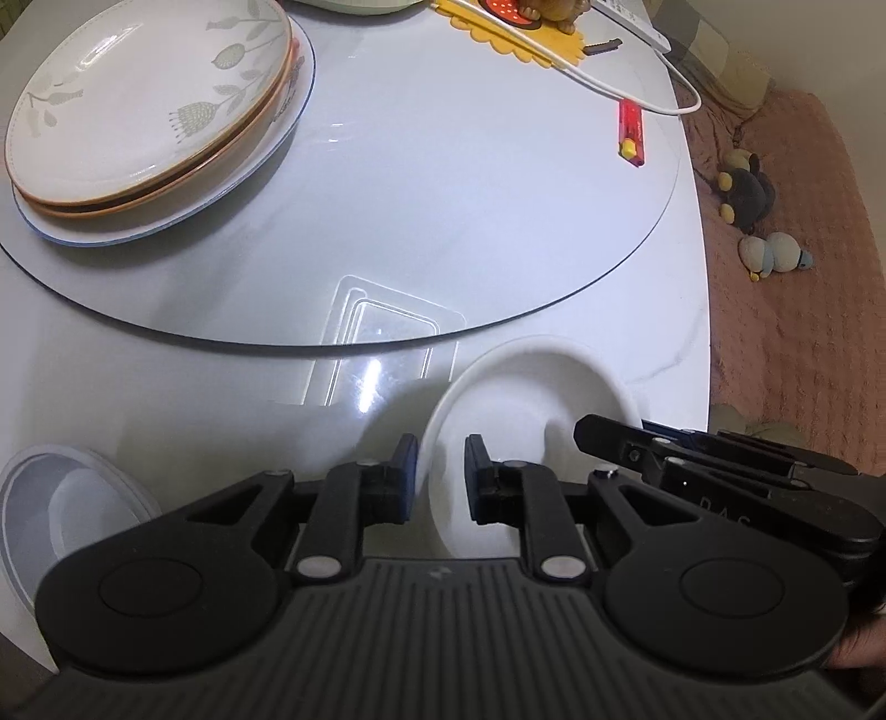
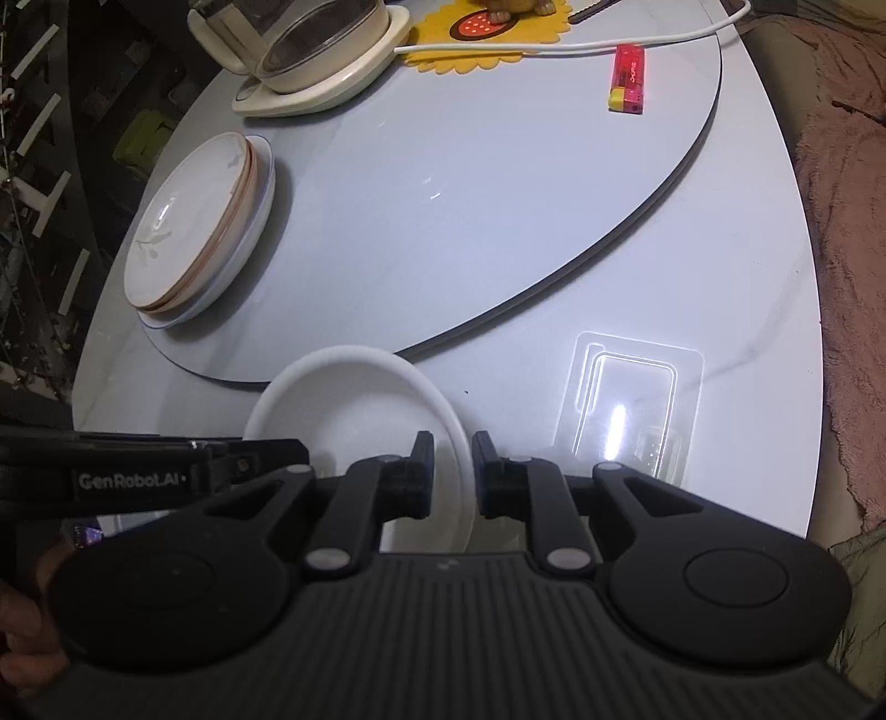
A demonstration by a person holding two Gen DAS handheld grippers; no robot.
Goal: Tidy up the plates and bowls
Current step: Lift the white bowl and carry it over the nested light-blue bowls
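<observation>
A small white bowl sits near the front edge of the white table; it also shows in the right wrist view. My left gripper straddles its left rim, one finger on each side. My right gripper straddles its right rim the same way. Whether the pads press the rim I cannot tell. A stack of plates with a leaf-pattern plate on top sits on the turntable at far left, also seen in the right wrist view. Another white bowl sits at near left.
A clear plastic tray lies at the turntable's front edge, also in the right view. A red lighter, a white cable, a yellow mat and a glass-lidded pot stand at the back. A pink couch lies to the right.
</observation>
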